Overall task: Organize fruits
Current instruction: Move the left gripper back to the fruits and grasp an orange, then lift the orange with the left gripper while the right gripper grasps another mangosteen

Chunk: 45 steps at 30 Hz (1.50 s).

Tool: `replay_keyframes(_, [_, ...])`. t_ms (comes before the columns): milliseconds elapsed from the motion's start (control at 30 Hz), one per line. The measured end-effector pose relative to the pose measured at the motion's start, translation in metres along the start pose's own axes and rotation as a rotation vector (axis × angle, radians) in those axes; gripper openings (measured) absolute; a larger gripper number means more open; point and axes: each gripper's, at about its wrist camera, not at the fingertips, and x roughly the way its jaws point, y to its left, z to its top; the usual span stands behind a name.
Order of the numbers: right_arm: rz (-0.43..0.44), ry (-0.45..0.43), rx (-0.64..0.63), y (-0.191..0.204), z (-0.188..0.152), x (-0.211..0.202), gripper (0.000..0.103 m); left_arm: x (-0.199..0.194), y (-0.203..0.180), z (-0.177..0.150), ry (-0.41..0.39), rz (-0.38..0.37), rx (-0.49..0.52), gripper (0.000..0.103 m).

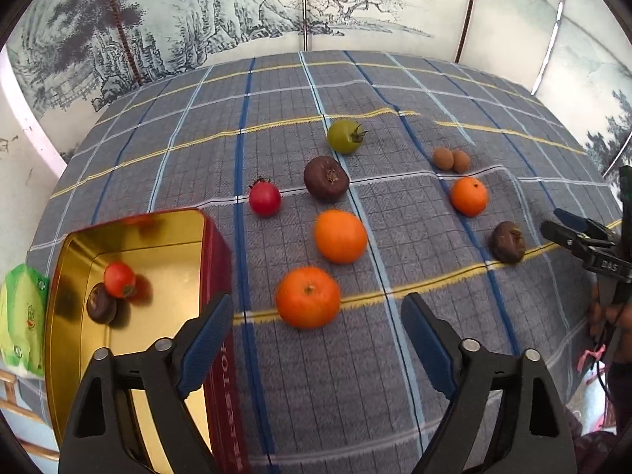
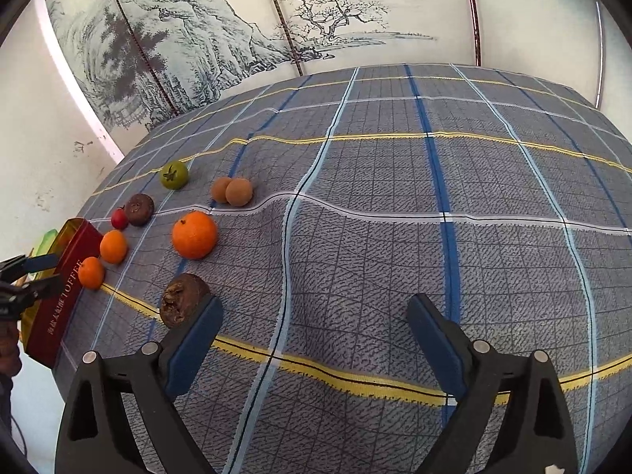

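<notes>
Over checked cloth (image 1: 395,355): left gripper (image 1: 316,339) spread wide, empty, near closest orange (image 1: 307,297) for grabbing; right gripper (image 2: 314,333) spread too, beside wrinkled brown fruit (image 2: 183,305); tin (image 1: 150,252) close by, holding two fruits already.

Left tool (image 1: 316,330) gaping over nearest orange (image 1: 307,297), red tin (image 1: 215,260) (two fruits inside) alongside

Both wrist cameras looked steeply down, close over the plaid cloth (image 1: 395,355) — sharing the scattered fruit and red tin (image 2: 59,308).
</notes>
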Motion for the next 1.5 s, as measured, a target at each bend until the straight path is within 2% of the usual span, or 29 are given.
replay_keyframes(500, [0.019, 0.005, -0.003, 0.001, 0.001, 0.001, 0.100, 0.031, -0.015, 0.005, 0.041, 0.072, 0.110, 0.078])
replay_keyframes(667, [0.018, 0.005, -0.003, 0.002, 0.000, 0.001, 0.101, 0.042, -0.012, 0.003, 0.077, 0.051, 0.095, 0.062])
replay_keyframes(933, [0.018, 0.008, -0.008, 0.004, 0.000, 0.002, 0.102, 0.045, -0.010, 0.004, 0.075, 0.046, 0.082, 0.058])
replay_keyframes(1000, [0.019, 0.008, -0.008, 0.004, 0.001, 0.002, 0.102, 0.046, -0.012, 0.002, 0.079, 0.054, 0.088, 0.042])
replay_keyframes(1133, [0.024, 0.006, -0.004, 0.003, 0.001, 0.003, 0.102, 0.038, -0.012, -0.003, 0.066, -0.007, 0.013, 0.042])
replay_keyframes(1500, [0.029, 0.005, -0.001, 0.003, 0.001, 0.003, 0.102, -0.008, -0.052, -0.020, -0.025, -0.010, -0.032, 0.042])
